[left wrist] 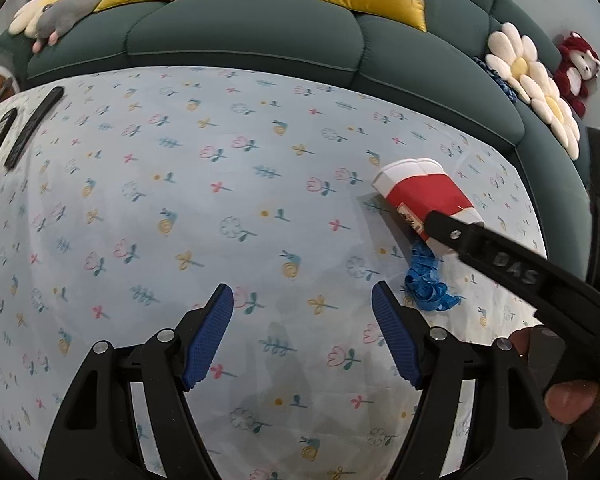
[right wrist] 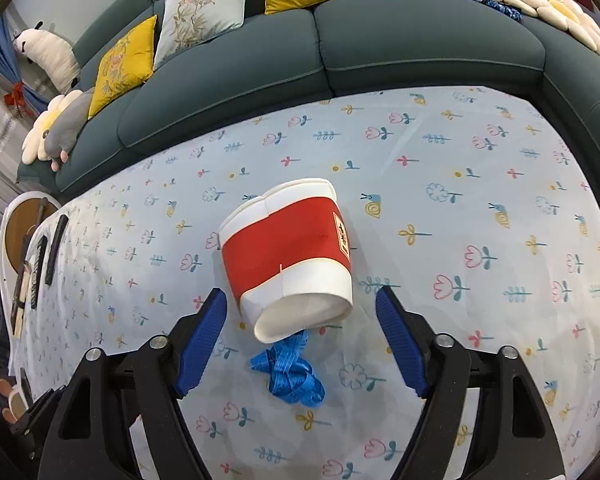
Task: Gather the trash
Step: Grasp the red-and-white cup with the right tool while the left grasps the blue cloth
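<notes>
The cup (right wrist: 290, 256) lies on its side on the cloth (right wrist: 460, 200), straight ahead of the right gripper (right wrist: 300, 334), its base end just entering the gap between the blue pads (right wrist: 202, 344), which stand apart and touch nothing. Its long axis runs nearly along the line the fingers point, leaning a little left, so closing would probably pinch it across its width near the base. A blue ribbon (right wrist: 288, 372) sits between the jaws nearer the wrist, while the left gripper (left wrist: 302, 336), also spread and empty, is well to the cup's left, so the right hand is nearer.
</notes>
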The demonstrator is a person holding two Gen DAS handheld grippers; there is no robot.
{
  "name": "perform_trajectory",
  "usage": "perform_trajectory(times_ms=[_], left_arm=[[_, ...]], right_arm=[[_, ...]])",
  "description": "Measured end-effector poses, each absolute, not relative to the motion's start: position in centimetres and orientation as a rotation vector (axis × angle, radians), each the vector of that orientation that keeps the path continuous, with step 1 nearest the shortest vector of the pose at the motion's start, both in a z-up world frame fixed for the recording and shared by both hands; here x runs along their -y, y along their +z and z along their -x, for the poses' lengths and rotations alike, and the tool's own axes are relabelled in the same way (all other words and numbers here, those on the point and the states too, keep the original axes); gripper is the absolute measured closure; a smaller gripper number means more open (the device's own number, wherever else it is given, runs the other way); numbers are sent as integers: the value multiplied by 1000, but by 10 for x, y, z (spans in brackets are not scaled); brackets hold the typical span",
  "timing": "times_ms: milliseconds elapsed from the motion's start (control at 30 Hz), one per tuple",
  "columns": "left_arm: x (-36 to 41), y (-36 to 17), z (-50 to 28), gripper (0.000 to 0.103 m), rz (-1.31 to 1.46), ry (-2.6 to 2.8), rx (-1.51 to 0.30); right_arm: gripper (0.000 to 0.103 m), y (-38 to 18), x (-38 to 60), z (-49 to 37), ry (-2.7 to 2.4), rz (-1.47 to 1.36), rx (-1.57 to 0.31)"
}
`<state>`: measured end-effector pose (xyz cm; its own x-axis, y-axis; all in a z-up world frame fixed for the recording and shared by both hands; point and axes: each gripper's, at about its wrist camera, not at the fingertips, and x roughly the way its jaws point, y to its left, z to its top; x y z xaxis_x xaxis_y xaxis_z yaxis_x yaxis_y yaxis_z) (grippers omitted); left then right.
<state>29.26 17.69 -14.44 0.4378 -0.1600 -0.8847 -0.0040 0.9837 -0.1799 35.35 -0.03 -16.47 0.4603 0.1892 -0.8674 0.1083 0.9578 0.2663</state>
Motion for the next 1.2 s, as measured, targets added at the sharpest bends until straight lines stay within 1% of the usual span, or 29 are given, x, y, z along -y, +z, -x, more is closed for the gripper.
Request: perform_trajectory(times_ms=[133, 233, 333, 500, 533, 567, 600, 667, 700, 733, 767, 867, 1067, 1200], left_arm=[[-163, -147, -296, 35, 150, -137, -1118], [-145, -150, -299, 28, 141, -174, -1128], [-123, -154, -301, 25, 126, -207, -1125], [-92, -169, -308, 25, 89, -216, -1140], [-89, -171, -309, 30, 84, -214, -1140], [-85, -175, -311, 38, 83, -215, -1148], [-82, -177, -312, 42, 86, -218, -1154], [-78, -180, -315, 54, 90, -212, -1160], [-76, -180, -314, 58, 86, -208, -1155], [-74, -180, -315, 70, 83, -210, -1157], [-73, -180, -315, 79, 84, -210, -1161], [-72, -175, -312, 83, 99, -215, -1165], [-65, -150, -295, 84, 107, -229, -1134], [-55, -125, -282, 84, 107, -250, -1103]], right_arm=[[46, -166, 9, -350, 69, -315, -1083], [46, -162, 21, -342, 61, -343, -1060], [46, -155, 37, -333, 33, -363, -1030], [46, -144, 67, -318, -17, -386, -1000], [46, -142, 74, -314, -24, -399, -997], [46, -142, 80, -310, -29, -412, -997], [46, -142, 85, -306, -35, -421, -997], [46, -142, 93, -299, -43, -433, -993], [46, -142, 97, -294, -48, -437, -993], [46, -143, 98, -291, -52, -436, -993], [46, -143, 101, -287, -56, -435, -994], [46, -145, 107, -277, -59, -446, -998], [46, -138, 119, -258, -70, -480, -986], [46, -120, 126, -246, -72, -492, -953]])
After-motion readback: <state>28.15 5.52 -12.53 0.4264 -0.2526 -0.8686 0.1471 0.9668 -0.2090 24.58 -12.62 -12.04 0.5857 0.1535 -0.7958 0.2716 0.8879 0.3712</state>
